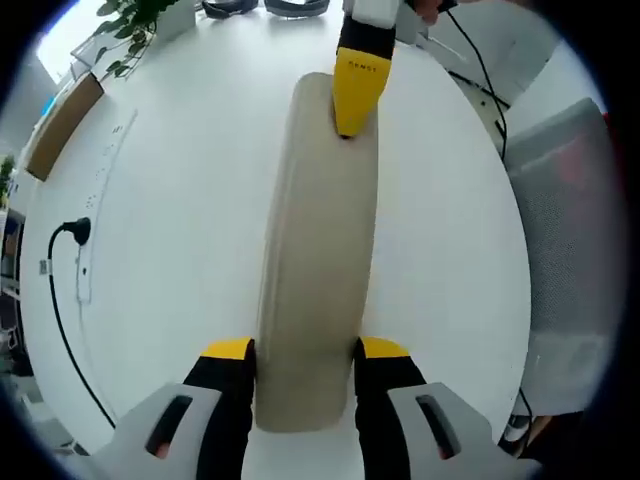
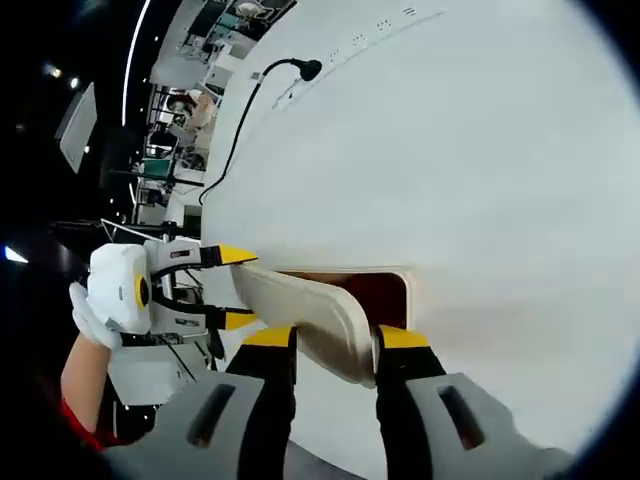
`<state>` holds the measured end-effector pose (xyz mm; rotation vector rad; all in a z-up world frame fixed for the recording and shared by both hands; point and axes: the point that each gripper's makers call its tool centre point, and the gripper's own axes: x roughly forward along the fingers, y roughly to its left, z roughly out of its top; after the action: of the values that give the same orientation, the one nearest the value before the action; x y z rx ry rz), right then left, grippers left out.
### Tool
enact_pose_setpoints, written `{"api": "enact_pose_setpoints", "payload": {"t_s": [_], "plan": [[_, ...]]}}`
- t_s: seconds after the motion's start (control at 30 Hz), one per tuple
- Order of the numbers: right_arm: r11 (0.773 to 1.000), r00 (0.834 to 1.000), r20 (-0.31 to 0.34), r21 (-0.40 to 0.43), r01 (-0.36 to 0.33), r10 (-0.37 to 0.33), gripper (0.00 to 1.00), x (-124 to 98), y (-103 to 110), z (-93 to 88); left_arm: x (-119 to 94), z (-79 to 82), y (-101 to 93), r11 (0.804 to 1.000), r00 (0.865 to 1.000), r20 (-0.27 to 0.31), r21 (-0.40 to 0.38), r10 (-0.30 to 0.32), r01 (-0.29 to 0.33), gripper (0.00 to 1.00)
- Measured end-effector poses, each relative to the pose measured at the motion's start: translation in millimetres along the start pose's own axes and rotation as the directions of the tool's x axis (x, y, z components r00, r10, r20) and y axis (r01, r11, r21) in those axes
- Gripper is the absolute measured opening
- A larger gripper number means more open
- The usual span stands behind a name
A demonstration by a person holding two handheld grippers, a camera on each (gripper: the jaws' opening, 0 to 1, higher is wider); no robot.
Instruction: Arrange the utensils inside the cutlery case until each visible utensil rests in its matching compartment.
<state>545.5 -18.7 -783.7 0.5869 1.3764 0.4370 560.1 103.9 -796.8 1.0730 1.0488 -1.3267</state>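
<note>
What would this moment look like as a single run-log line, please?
left gripper: shut on cutlery case lid | right gripper: shut on lid's other end | lid held above white table | utensils: unseen

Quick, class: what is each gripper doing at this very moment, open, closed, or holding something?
Left gripper: shut on one end of the beige case lid.
Right gripper: shut on the lid's other end.

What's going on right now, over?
Left gripper and right gripper each clamp an end of the beige case lid. Lid raised off the white table. Nothing in the way.
</note>
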Motion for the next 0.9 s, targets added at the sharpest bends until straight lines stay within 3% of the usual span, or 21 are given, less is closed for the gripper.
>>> {"api": "enact_pose_setpoints", "payload": {"t_s": [0.03, 0.3, 0.5, 0.57, 0.67, 0.73, 0.8, 0.9], "plan": [[1.000, 1.000, -0.008, -0.001, -0.001, 0.001, 0.31, 1, 1, -0.7, 1, -2.0, -8.1, 0.999, 0.999, -0.014, -0.028, -0.044, 0.044, 0.39], [1.000, 1.000, 0.016, -0.002, -0.004, 0.004, 0.30, 3, -1, 15.6, -1, -4.6, 4.3, 0.999, 0.999, 0.034, -0.045, -0.021, 0.022, 0.40], [1.000, 1.000, 0.015, -0.024, 0.008, -0.007, 0.31, 7, -5, 15.6, 2, -5.0, 2.5, 0.999, 0.999, 0.021, -0.039, -0.029, 0.029, 0.40], [0.998, 0.999, 0.022, -0.048, 0.026, -0.025, 0.31, 8, -8, 14.9, 3, -4.6, 2.6, 0.999, 0.999, 0.022, -0.040, -0.028, 0.029, 0.40], [0.987, 0.993, 0.053, -0.117, 0.107, -0.101, 0.27, 6, -24, 21.1, 4, -3.5, 3.6, 0.999, 0.999, 0.024, -0.045, -0.021, 0.022, 0.39], [0.991, 0.995, 0.061, -0.096, 0.089, -0.084, 0.26, 5, -26, 22.0, 5, -5.8, 8.0, 0.999, 1.000, 0.017, -0.043, -0.004, 0.005, 0.39], [0.996, 0.996, 0.070, -0.074, 0.059, -0.054, 0.31, 8, -27, 33.9, 4, -7.6, 9.6, 0.998, 1.000, 0.021, -0.056, -0.007, 0.008, 0.39], [0.992, 0.993, 0.096, -0.102, 0.073, -0.064, 0.32, 3, -22, 28.8, 5, -7.3, 7.6, 0.997, 0.999, 0.040, -0.073, -0.015, 0.017, 0.39]]}}
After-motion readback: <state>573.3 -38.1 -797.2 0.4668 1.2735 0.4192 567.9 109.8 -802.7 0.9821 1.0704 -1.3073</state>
